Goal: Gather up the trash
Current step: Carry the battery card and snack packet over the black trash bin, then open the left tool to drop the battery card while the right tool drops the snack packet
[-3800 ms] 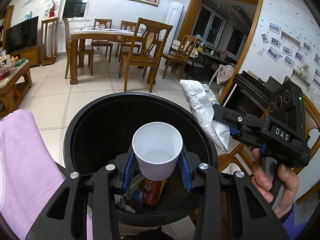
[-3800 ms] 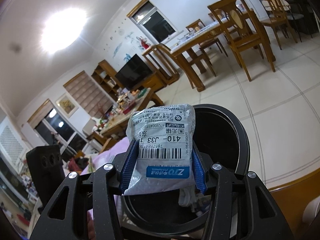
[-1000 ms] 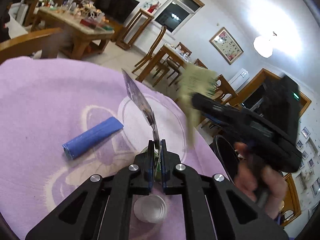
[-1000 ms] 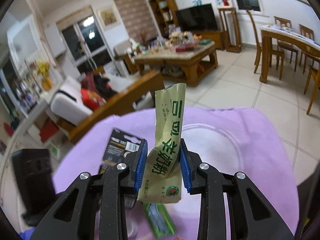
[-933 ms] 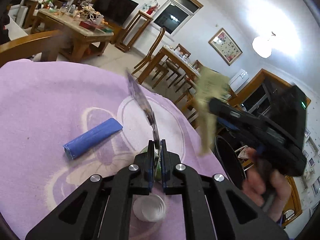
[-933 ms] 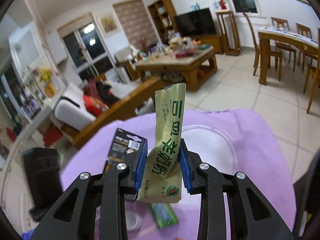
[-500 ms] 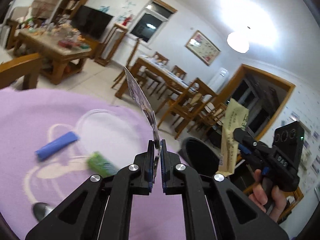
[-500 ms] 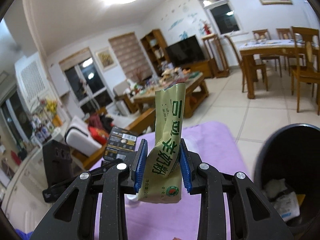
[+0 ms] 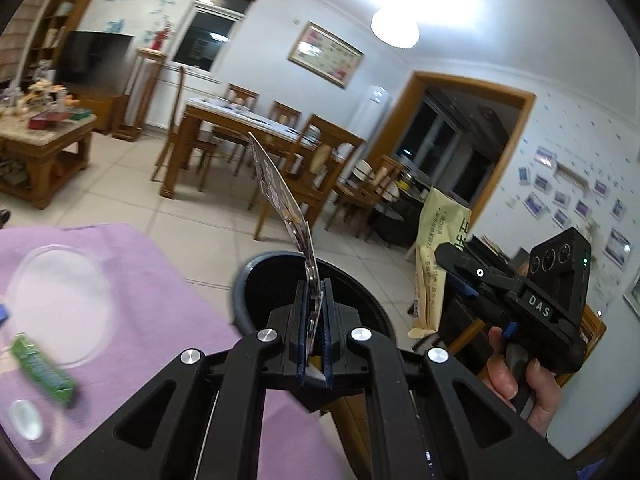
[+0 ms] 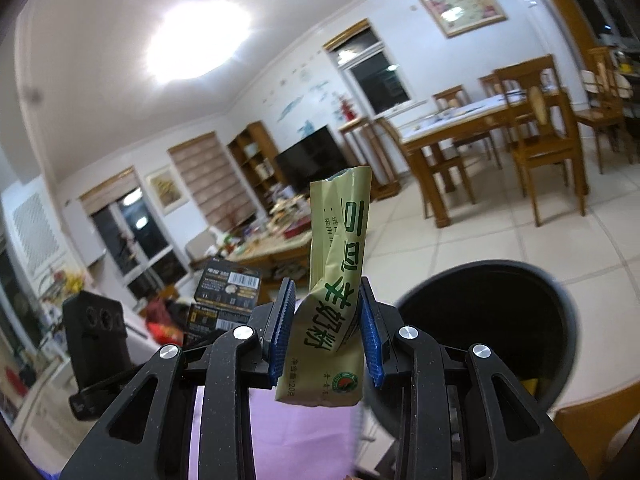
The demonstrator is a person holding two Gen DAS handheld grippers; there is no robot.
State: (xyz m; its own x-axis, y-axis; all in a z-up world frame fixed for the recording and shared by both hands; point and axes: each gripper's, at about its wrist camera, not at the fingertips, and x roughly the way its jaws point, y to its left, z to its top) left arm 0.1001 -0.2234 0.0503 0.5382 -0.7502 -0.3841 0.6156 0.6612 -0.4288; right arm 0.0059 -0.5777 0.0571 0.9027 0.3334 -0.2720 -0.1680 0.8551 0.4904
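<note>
Transport step: left gripper clamps flat card packaging; right gripper clamps green sachet. Black bin just beyond jaws; next, position over it and release.

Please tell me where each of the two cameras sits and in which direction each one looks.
Left wrist: sits on the left gripper, faces the black bin and dining table; shows the right gripper and hand.
Right wrist: sits on the right gripper, faces the TV wall; shows the left gripper's body at left.
Shared: bin, green sachet, black card pack.
</note>
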